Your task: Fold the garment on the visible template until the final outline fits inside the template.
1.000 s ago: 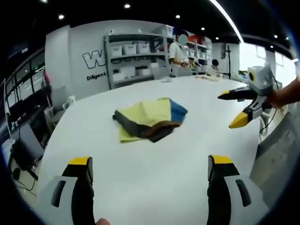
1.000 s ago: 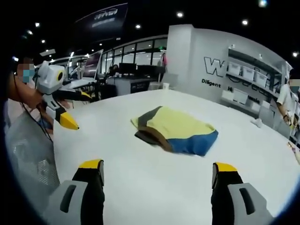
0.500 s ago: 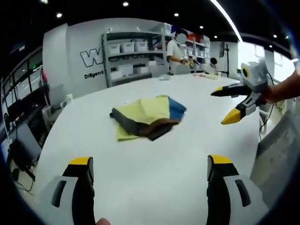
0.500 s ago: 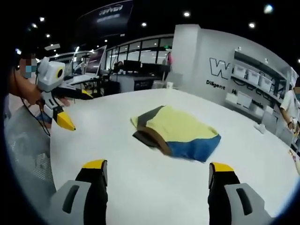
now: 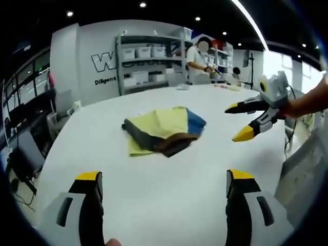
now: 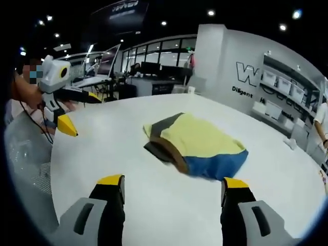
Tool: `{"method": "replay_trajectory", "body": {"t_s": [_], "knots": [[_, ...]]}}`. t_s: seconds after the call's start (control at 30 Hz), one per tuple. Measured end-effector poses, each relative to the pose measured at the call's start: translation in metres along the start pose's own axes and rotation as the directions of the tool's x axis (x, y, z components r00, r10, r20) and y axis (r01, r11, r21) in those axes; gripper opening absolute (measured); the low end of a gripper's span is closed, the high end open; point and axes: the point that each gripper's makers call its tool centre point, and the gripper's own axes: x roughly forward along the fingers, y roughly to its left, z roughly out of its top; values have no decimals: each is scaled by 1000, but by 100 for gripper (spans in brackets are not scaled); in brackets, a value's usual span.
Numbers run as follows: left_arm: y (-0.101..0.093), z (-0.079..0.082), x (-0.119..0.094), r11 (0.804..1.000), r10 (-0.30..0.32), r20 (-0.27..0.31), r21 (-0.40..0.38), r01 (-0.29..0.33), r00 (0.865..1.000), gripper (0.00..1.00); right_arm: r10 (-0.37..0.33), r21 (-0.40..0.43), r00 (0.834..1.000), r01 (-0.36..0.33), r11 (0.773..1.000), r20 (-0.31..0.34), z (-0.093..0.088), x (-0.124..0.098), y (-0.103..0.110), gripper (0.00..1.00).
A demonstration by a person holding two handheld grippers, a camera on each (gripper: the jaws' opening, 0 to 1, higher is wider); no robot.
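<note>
Both hand-held grippers, left [image 5: 163,190] & right [image 6: 173,197], jaws apart & empty, drift nearer the folded yellow-blue-brown cloth garment [image 6: 195,146] on white counter [image 6: 154,205]; fold appears complete.

large "W" and "Diligent" lettering on white wall [image 5: 87,61], rest cut off
</note>
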Motion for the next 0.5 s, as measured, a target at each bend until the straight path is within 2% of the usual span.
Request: {"method": "replay_trajectory", "body": {"t_s": [0.13,0.23,0.5], "knots": [[-2,-1,0,1000,-6,-3,7,6,1000,96,9,-3,1000,-9,1000,-16,-1,8,-4,67],[-2,-3,0,1000,-6,-7,1,6,1000,96,17,-14,1000,-17,1000,-10,2,13,-7,58],[-4,-4,-1,1000,-14,-16,8,14,1000,96,37,-32,999,-38,999,-36,4,30,-12,52]]}}
